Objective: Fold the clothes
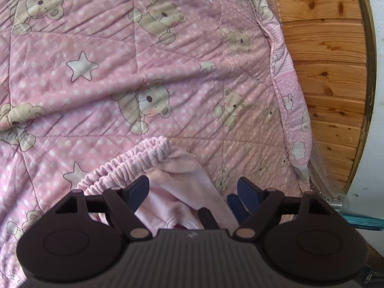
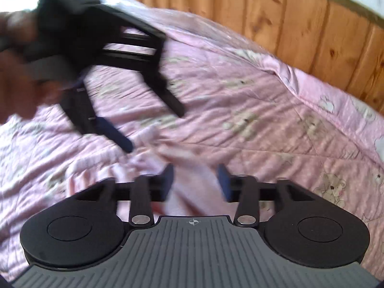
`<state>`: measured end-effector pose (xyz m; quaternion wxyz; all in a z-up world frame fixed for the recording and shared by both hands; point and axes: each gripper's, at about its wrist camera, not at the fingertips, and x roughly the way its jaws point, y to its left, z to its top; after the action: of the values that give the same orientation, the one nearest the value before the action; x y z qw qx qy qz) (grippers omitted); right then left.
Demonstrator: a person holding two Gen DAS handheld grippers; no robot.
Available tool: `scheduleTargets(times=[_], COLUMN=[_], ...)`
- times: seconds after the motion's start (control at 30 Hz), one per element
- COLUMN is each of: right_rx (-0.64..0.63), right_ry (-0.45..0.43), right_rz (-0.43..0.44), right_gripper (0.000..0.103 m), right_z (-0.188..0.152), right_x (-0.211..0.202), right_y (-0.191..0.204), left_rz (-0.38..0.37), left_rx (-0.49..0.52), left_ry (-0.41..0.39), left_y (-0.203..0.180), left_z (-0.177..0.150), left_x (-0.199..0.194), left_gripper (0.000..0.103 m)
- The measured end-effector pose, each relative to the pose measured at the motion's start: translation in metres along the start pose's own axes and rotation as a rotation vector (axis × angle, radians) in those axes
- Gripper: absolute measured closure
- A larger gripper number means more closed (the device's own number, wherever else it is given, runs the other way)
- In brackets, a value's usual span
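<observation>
Left claw [image 1: 193, 189] is hovering low over the bed with its jaws standing wide apart, gripping nothing; pink garment [image 1: 165, 182] is lying bunched directly under and between its fingers, ruffled elastic waistband [image 1: 124, 165] showing to the left of the gap, soft folds running back beneath the claw body; a dark finger of the other tool is poking in at the bottom of the gap, beside the garment; garment is resting on the pink bear-and-star quilt [image 1: 120, 72], toward the near side of the bed; quilt edge is folding over at right beside the wooden headboard [image 1: 321, 67].

Right wrist view is motion-blurred; right claw [image 2: 195, 182] is sitting with its jaws spread, pale pink fabric of the garment [image 2: 189, 168] lying between and below the fingers, contact with the pads not readable through the blur; nothing clamped; left claw [image 2: 156, 129] is showing upper left, angled down at the quilt [image 2: 240, 91], jaws parted, tips just above the cloth; a blurred hand [image 2: 16, 76] is holding it; headboard [image 2: 300, 28] is curving behind the bed.
</observation>
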<state>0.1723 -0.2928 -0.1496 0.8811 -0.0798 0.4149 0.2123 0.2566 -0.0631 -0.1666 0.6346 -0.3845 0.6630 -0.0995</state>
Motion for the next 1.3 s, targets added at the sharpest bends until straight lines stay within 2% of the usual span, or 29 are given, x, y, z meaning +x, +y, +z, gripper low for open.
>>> scheduleTargets(times=[0.1, 0.13, 0.2, 0.27, 0.37, 0.53, 0.57, 0.63, 0.67, 0.7, 0.73, 0.87, 0.9, 0.93, 0.97, 1.1, 1.27, 1.3], right_rx=[0.013, -0.012, -0.077, -0.155, -0.301, -0.298, -0.293, -0.198, -0.152, -0.107, -0.082, -0.049, -0.066, -0.085, -0.105, -0.227, -0.398, -0.409], right_ry=[0.122, 0.135, 0.127, 0.097, -0.003, -0.009, -0.008, -0.004, -0.005, -0.007, 0.005, 0.139, 0.154, 0.156, 0.158, 0.065, -0.004, -0.014], right_rz=[0.058, 0.075, 0.1, 0.112, 0.103, 0.041, 0.028, 0.019, 0.012, 0.004, 0.007, 0.089, 0.105, 0.121, 0.137, 0.104, 0.054, 0.048], right_gripper=[0.054, 0.06, 0.097, 0.1, 0.101, 0.1, 0.097, 0.082, 0.065, 0.051, 0.051, 0.052, 0.056, 0.063, 0.096, 0.1, 0.101, 0.102], right_z=[0.004, 0.003, 0.002, 0.002, 0.0, -0.017, -0.02, -0.012, -0.006, 0.0, 0.004, 0.011, 0.01, 0.01, 0.009, 0.008, -0.007, -0.012], right_x=[0.032, 0.034, 0.028, 0.015, -0.023, -0.025, -0.025, -0.018, -0.016, -0.013, -0.007, 0.033, 0.036, 0.036, 0.037, 0.009, -0.017, -0.02], right_y=[-0.019, -0.015, -0.001, 0.016, 0.057, 0.07, 0.071, 0.047, 0.032, 0.017, 0.006, -0.02, -0.018, -0.015, -0.012, 0.016, 0.053, 0.058], left_rz=[0.001, 0.001, 0.006, 0.006, 0.01, 0.033, 0.039, 0.023, 0.014, 0.01, 0.009, 0.0, -0.001, 0.001, 0.001, -0.001, 0.048, 0.065], left_rx=[-0.013, -0.014, -0.017, -0.02, -0.033, -0.019, -0.018, -0.018, -0.018, -0.023, -0.031, -0.058, -0.055, -0.051, -0.048, -0.049, -0.016, 0.015], left_ry=[0.0, 0.006, 0.018, 0.025, 0.038, 0.063, 0.059, 0.029, 0.012, 0.003, -0.003, 0.0, 0.003, 0.006, 0.01, 0.025, 0.065, 0.073], left_y=[-0.002, -0.003, -0.002, 0.002, 0.01, 0.015, 0.014, 0.011, 0.009, 0.009, 0.009, 0.008, 0.006, 0.005, 0.004, 0.006, 0.005, 0.002], left_z=[0.004, 0.005, 0.004, 0.002, -0.002, -0.009, -0.009, -0.007, -0.005, -0.003, -0.001, 0.004, 0.004, 0.004, 0.004, 0.003, -0.002, -0.004], left_x=[0.003, 0.006, 0.011, 0.015, 0.019, 0.023, 0.022, 0.013, 0.009, 0.006, 0.004, 0.005, 0.007, 0.008, 0.009, 0.015, 0.029, 0.03], left_gripper=[0.02, 0.02, 0.02, 0.02, 0.02, 0.02, 0.02, 0.02, 0.02, 0.019, 0.019, 0.018, 0.018, 0.018, 0.018, 0.018, 0.018, 0.022])
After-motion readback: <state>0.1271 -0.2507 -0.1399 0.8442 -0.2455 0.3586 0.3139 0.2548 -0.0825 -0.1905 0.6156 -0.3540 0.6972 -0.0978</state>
